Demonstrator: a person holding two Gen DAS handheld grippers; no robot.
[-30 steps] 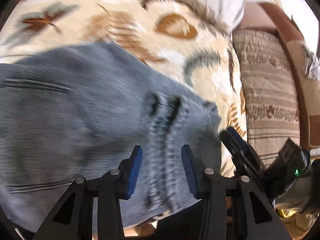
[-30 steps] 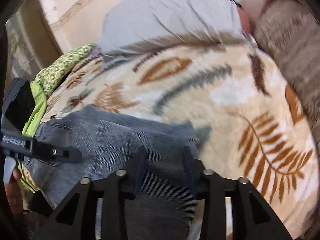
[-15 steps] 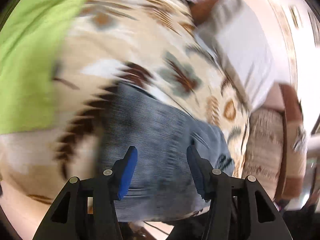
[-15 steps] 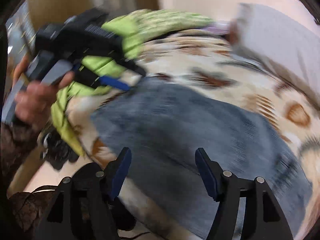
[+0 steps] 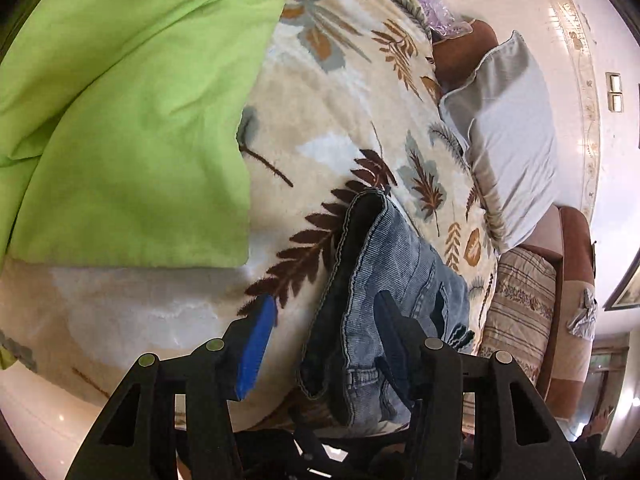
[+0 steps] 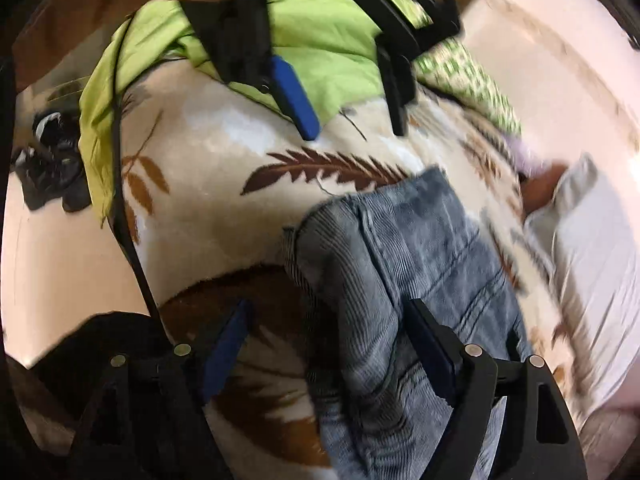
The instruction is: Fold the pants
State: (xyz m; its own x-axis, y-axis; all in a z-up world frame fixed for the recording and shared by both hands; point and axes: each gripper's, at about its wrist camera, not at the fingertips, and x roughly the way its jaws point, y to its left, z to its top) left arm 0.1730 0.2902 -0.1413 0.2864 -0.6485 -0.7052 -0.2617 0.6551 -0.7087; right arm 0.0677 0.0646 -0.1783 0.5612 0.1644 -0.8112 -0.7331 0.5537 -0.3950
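The left gripper (image 5: 324,332) and right gripper (image 6: 324,344) both have their jaws apart, the right's just widening, gripping nothing. Folded pants (image 5: 396,280) lie beneath them on a leaf-print blanket (image 5: 344,92), beside a green sheet (image 5: 120,120) and grey pillow (image 5: 512,140). No writing is legible.

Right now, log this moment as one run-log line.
pants: folded on leaf-print blanket | left gripper: open, just opened, nothing gripped | right gripper: open, just opened, over pants edge | green sheet: beside
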